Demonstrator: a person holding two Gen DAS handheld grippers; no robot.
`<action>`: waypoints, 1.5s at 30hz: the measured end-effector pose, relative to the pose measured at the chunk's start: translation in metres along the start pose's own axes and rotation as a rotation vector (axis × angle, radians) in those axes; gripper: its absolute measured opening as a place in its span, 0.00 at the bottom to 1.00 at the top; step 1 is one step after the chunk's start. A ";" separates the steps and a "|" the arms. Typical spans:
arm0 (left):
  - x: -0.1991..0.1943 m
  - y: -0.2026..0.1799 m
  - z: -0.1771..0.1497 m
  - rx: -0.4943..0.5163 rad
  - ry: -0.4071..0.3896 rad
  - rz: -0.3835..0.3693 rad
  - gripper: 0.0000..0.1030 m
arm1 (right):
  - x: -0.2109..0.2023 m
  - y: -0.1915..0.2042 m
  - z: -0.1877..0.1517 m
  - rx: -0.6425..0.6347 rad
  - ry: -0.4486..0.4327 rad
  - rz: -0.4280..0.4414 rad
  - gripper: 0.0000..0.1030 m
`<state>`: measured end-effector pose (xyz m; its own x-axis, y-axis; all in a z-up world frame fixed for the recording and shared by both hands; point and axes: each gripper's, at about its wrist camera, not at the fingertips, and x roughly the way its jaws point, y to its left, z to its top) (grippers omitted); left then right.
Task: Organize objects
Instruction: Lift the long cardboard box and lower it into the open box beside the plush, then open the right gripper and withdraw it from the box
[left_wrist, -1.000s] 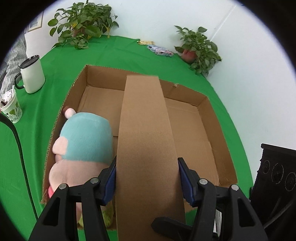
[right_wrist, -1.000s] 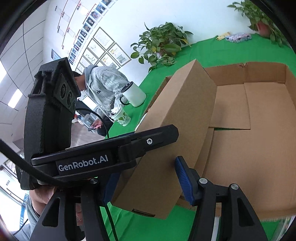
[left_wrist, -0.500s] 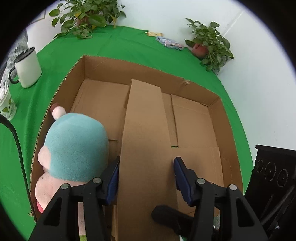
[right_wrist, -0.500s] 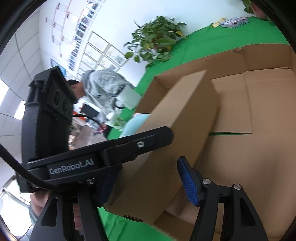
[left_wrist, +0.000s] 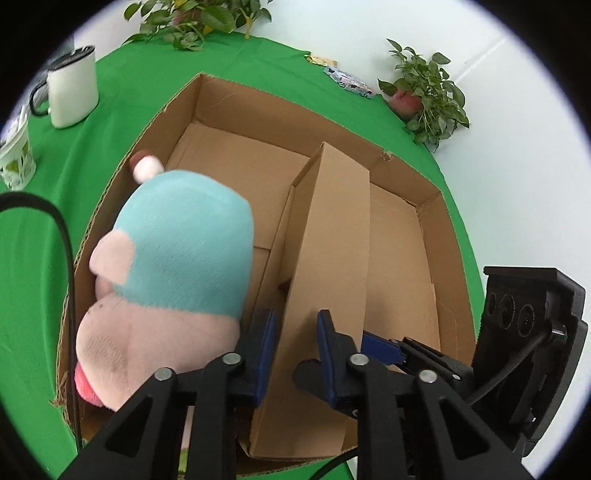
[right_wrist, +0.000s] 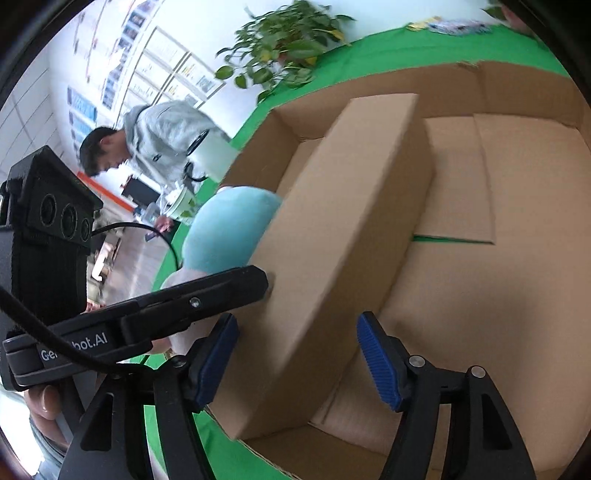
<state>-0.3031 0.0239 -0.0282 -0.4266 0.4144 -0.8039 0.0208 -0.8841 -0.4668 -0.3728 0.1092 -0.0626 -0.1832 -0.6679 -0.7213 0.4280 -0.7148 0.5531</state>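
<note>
The left gripper (left_wrist: 293, 343) is clamping the near end of the carton (left_wrist: 328, 266), which has rolled from lying flat a second ago to standing on its long edge inside the box (left_wrist: 280, 107). The carton is now dropping below the box rim, just beside the plush (left_wrist: 177, 266), dividing the interior. The right gripper (right_wrist: 299, 354) is hovering with jaws spread around the carton's near corner, gripping nothing. Judgement: placement is nearly finishing; release is looking like the next step, provided the carton is resting stably on the floor.
</note>
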 end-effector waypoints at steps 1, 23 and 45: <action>-0.002 0.002 -0.002 -0.005 -0.002 -0.001 0.18 | 0.003 0.004 0.000 -0.011 0.004 -0.002 0.66; -0.057 -0.002 -0.020 0.105 -0.100 0.053 0.42 | -0.011 0.033 -0.018 -0.012 -0.014 0.006 0.83; -0.166 -0.046 -0.169 0.362 -0.637 0.269 0.81 | -0.134 0.127 -0.187 -0.164 -0.472 -0.582 0.99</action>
<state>-0.0810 0.0327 0.0644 -0.8880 0.0691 -0.4547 -0.0527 -0.9974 -0.0487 -0.1283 0.1465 0.0264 -0.7617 -0.2372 -0.6030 0.2658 -0.9631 0.0431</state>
